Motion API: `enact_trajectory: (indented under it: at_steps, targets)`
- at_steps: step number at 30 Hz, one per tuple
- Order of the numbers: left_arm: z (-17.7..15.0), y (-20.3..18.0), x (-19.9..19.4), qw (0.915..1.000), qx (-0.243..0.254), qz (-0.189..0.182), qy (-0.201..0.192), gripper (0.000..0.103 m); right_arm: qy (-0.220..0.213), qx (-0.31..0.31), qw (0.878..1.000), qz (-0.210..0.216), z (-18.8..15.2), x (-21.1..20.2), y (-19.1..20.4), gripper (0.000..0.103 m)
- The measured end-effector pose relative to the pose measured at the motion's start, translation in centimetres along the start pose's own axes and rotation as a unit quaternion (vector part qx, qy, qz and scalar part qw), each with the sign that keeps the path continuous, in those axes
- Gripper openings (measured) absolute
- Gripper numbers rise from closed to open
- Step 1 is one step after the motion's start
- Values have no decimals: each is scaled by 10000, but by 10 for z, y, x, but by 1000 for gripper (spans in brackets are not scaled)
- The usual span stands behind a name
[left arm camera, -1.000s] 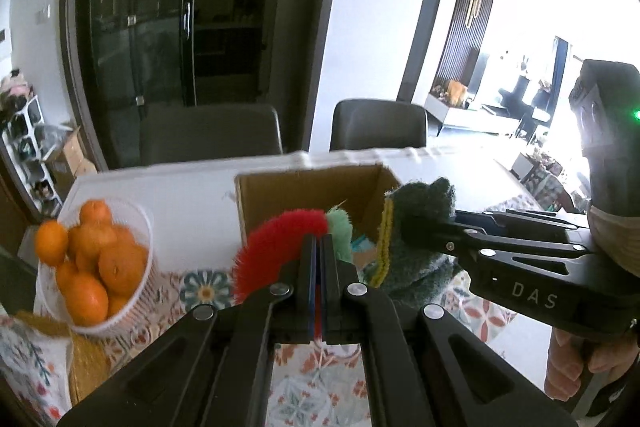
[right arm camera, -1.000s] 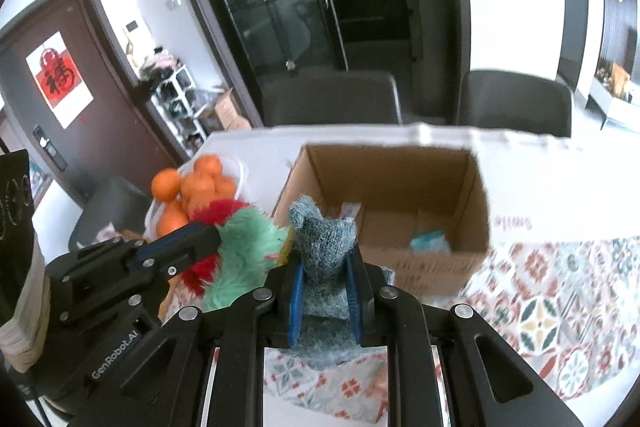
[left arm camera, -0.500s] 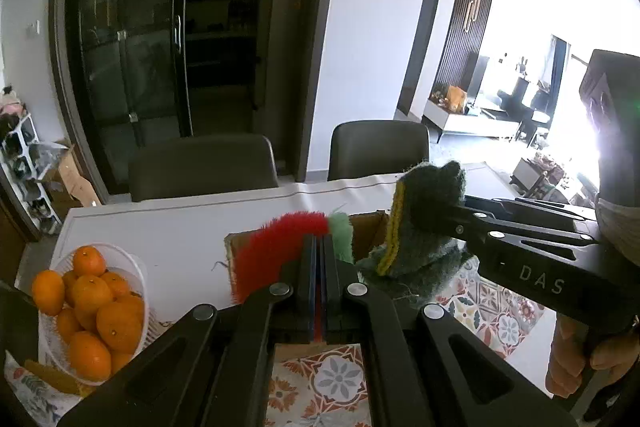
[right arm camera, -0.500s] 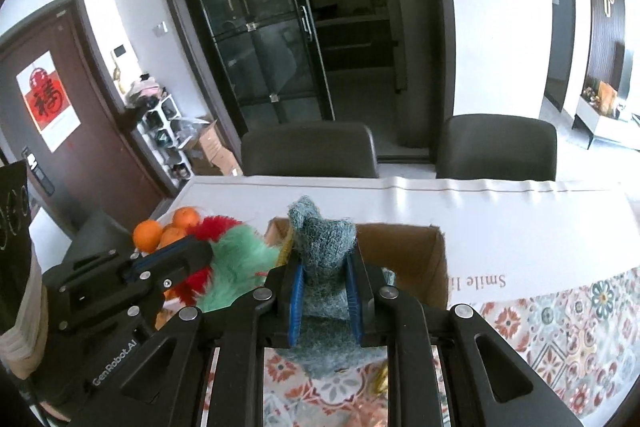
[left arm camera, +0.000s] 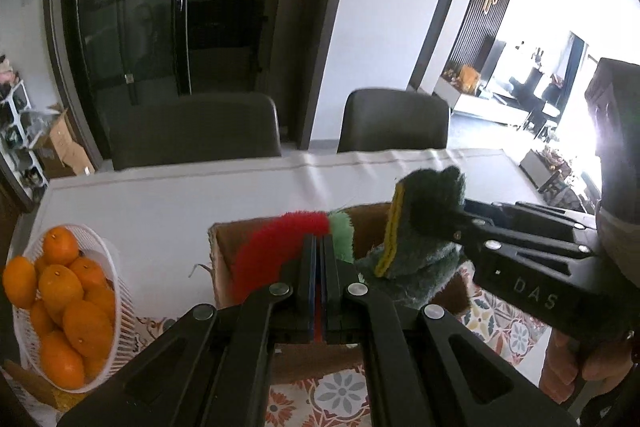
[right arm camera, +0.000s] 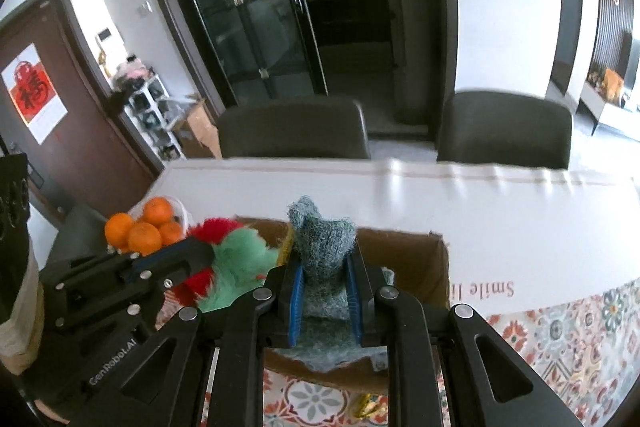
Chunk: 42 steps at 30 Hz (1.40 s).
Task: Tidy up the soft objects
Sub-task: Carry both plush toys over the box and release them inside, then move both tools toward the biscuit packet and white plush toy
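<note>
Item one: we note the left gripper [left arm camera: 319,267] clamped tight on a red-and-green fuzzy toy [left arm camera: 280,241]. Item two: the right gripper [right arm camera: 324,297] pinches a grey-green knitted piece [right arm camera: 322,247]. We see both held over the open cardboard box [right arm camera: 412,259].

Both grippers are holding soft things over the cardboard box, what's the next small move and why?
Probably lower both a little, then open the fingers. The left gripper pinches the red and green fuzzy toy, the right gripper clamps the grey-green scrubber, and both hang above the open box.
</note>
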<state>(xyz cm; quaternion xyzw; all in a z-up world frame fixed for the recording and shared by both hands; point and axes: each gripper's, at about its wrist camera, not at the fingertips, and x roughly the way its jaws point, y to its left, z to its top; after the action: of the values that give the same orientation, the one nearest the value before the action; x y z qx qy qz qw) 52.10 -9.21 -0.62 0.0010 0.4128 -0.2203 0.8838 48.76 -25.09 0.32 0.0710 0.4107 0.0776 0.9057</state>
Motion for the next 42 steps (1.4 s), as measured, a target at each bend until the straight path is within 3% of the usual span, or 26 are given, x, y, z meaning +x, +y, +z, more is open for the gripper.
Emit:
enact_trajectory:
  at_steps: [3, 6, 7, 10, 14, 22, 33, 42]
  targets:
    - [-3, 1, 19, 9997, 10, 57, 234, 5, 295, 77, 9995, 1, -5, 23, -7, 21]
    - [-7, 3, 29, 9991, 13, 121, 401, 29, 659, 154, 9977, -9, -13, 46, -16, 31]
    - [-9, 2, 30, 9990, 22, 173, 404, 37, 773, 216, 9968, -43, -16, 53, -19, 38]
    - [-15, 1, 28, 9986, 117, 358, 372, 39, 1036, 291, 9941, -166, -24, 66, -25, 40]
    - [-19, 2, 20, 9975, 73, 599, 365, 51, 1003, 253, 9941, -319, -28, 62, -25, 56]
    - [-35, -12, -18, 9959, 286, 853, 69, 59, 719, 222, 9949, -666, -36, 25, -15, 58]
    - [-63, -43, -55, 9967, 473, 643, 138, 63, 448, 395, 9943, -883, -65, -41, -13, 58]
    - [-98, -69, -58, 9960, 715, 352, 412, 63, 599, 723, 9908, -974, -106, -70, -25, 58]
